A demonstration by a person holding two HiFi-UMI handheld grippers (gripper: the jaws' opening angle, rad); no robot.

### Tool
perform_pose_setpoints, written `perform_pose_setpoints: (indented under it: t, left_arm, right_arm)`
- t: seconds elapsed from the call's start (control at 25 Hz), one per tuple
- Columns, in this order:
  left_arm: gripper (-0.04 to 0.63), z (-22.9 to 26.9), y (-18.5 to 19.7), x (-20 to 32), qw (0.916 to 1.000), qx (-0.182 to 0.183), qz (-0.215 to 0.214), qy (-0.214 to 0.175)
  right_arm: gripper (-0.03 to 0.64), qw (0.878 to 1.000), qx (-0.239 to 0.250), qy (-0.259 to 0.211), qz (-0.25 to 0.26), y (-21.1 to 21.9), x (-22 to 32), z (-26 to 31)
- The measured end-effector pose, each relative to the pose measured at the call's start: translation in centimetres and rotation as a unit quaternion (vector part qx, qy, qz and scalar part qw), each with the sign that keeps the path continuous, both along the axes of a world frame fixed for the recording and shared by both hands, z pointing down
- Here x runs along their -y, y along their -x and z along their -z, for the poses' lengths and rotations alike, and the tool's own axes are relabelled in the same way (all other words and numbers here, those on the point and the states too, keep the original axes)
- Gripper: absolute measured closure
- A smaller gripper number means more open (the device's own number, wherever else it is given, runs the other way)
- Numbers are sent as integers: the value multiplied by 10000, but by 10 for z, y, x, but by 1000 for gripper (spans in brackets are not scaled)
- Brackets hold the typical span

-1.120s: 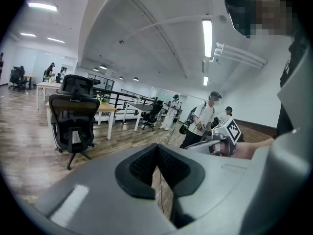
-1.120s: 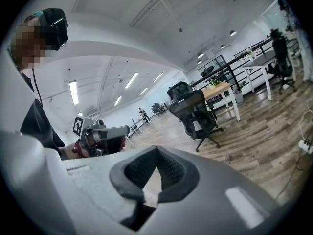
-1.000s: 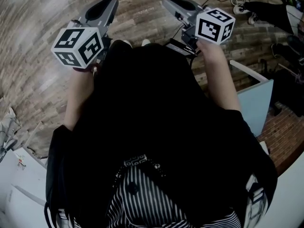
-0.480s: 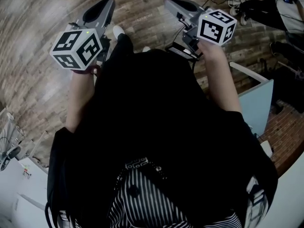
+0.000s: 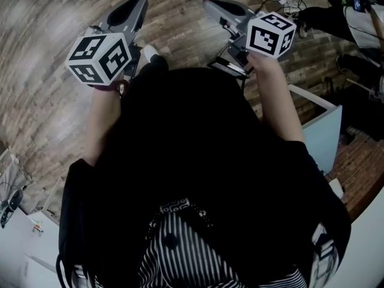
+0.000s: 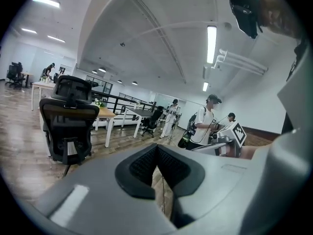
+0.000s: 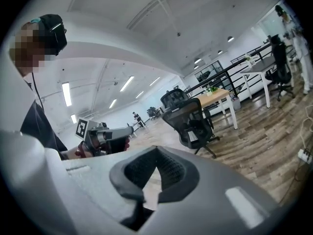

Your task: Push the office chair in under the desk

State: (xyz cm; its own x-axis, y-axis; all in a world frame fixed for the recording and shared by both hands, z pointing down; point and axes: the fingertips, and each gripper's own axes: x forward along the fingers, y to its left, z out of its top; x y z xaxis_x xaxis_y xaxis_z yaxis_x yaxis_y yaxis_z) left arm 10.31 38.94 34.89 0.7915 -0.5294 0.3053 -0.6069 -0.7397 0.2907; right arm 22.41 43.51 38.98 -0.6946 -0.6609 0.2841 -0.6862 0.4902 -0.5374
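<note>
Left hand-held gripper [image 6: 156,152] and right hand-held gripper [image 7: 156,154] closed, wooden floor [image 5: 48,71], office chair [image 6: 68,126]

Black loose top [image 5: 192,137], sleeves ending near the elbows. Black-and-white striped garment [image 5: 180,251] below it. Dark cap [image 7: 51,26]. Left hand-held gripper [image 5: 139,0], right hand-held gripper [image 5: 209,3]: grey shells, black ribbed pads [image 6: 170,167], each bearing a white cube [image 5: 99,59] with black square markers.

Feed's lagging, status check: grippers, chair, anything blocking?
Left gripper shut, empty; right gripper shut, empty. Office chair ahead, untouched, desk behind it. No obstruction seen on floor between.
</note>
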Motion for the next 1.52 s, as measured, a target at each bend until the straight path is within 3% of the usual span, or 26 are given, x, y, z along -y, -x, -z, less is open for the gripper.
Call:
perform_pose_setpoints:
  t: [0.48,0.72,0.92,1.52]
  left_arm:
    - [592,10,46,98,9999,-161,-16,12]
    - [594,-10,89,173,9996,-118,-215,111]
    - [594,-13,109,175,9990,176,-419,52]
    - [592,-27,163,240,9994,-58,-237,264]
  right_arm:
    - [617,9999,-77,4,-92,41,92,19]
    - [617,9998,-144,89,-107,91,172,11]
    - [617,9998,-169,41,-112,102,182,18]
    - [617,9998,-197,33,47,141,270,15]
